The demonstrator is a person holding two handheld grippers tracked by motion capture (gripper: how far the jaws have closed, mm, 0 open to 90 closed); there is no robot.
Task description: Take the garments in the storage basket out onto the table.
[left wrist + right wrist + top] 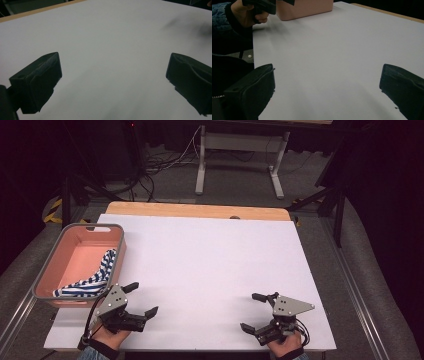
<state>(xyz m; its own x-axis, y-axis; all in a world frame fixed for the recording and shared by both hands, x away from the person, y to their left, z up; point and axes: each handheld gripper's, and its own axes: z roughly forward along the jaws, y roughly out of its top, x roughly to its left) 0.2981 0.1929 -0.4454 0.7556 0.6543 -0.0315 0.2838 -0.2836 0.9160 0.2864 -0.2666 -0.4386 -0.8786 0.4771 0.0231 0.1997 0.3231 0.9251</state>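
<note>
While both of my hands rest low at the near edge of the desk, I judge that I am between steps: nothing is gripped, and the only loose thing is the striped cloth lying in the pink bin at the far left. The desk's white sheet is bare across its whole middle.

The bin stands on the left edge of the desk, and the blue-and-white cloth is draped along its right inner wall, running down to the near corner, with one end rising up against the rim. It looks wholly inside the bin.

My left tool sits just beside the bin's near right corner, jaws spread wide and pointing toward the middle of the desk, away from the cloth; the left gripper view has bare white sheet between the jaws. My right tool is well apart from the bin, on the right side of the desk, jaws also wide with nothing between them. Its own view looks across the desk to the bin's pink wall and my left hand.

My next move, as I read it, falls to the left tool: turn it toward the bin, lift over the rim, and close on the raised end of the cloth.
</note>
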